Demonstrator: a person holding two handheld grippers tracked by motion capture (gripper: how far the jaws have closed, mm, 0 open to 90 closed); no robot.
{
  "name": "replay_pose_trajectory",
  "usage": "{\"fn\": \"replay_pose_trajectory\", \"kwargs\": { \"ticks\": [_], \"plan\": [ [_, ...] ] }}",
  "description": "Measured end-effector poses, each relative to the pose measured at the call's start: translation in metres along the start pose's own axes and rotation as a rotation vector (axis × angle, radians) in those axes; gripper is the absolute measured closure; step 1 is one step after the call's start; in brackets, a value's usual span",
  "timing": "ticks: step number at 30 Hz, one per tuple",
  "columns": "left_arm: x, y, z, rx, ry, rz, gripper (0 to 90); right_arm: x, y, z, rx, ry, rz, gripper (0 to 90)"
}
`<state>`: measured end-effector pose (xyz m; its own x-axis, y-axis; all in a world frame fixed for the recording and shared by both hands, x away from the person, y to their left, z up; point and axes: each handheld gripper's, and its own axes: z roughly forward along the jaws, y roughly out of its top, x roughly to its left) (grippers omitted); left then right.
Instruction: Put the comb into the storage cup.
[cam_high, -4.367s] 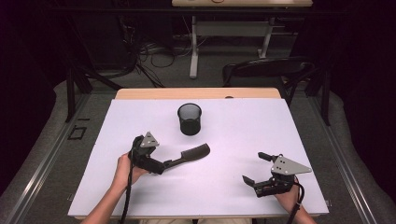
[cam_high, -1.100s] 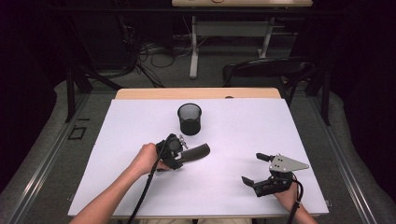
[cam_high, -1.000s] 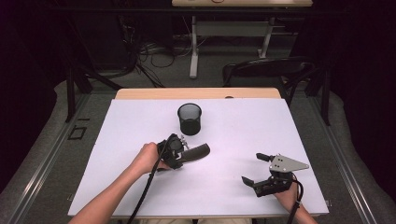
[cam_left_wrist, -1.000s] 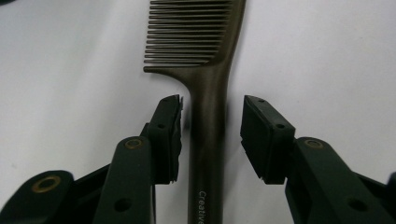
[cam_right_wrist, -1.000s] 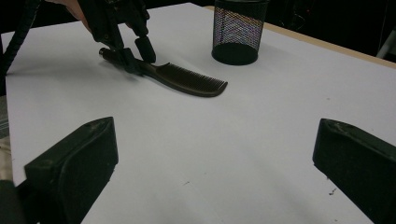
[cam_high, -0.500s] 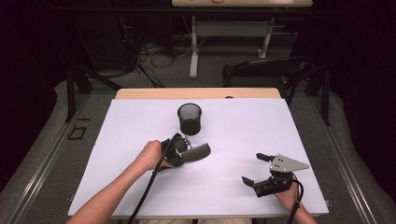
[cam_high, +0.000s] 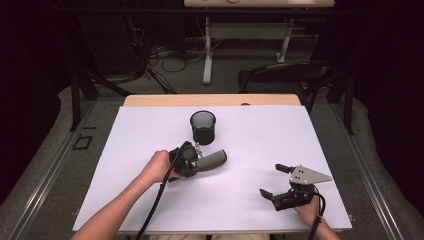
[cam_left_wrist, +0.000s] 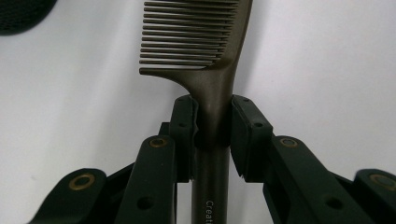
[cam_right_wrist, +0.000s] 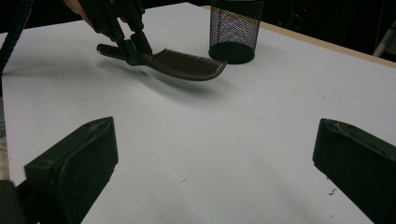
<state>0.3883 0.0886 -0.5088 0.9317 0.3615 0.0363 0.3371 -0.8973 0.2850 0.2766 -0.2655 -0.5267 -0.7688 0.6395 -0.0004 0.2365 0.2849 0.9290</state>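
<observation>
Two risks from here, the bigger first: my left gripper (cam_left_wrist: 212, 128) pinches the comb (cam_high: 211, 160) at the neck, near the table's middle, so the long toothed end could swing and knock the mesh cup (cam_high: 203, 127) toward the far edge. My right gripper (cam_high: 281, 182) rests spread near the right corner. Handle lettering reads only "Creat".

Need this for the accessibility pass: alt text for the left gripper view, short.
The left gripper clamps its two black jaws on the handle of a dark comb, just below the teeth, which point left. The comb runs straight up the frame over the white table, and a black mesh cup peeks in at the top left corner.
</observation>
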Motion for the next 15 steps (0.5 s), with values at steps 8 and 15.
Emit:
{"fn": "replay_pose_trajectory", "kwargs": {
  "ticks": [8, 15],
  "plan": [
    [-0.002, -0.009, -0.013, -0.069, 0.009, -0.022, 72.3, -0.001, 0.0, 0.001, 0.002, 0.0, 0.0, 0.0],
    [-0.002, -0.017, -0.022, -0.117, 0.019, -0.035, 72.3, 0.0, 0.0, 0.001, 0.001, -0.003, 0.0, 0.0]
  ]
}}
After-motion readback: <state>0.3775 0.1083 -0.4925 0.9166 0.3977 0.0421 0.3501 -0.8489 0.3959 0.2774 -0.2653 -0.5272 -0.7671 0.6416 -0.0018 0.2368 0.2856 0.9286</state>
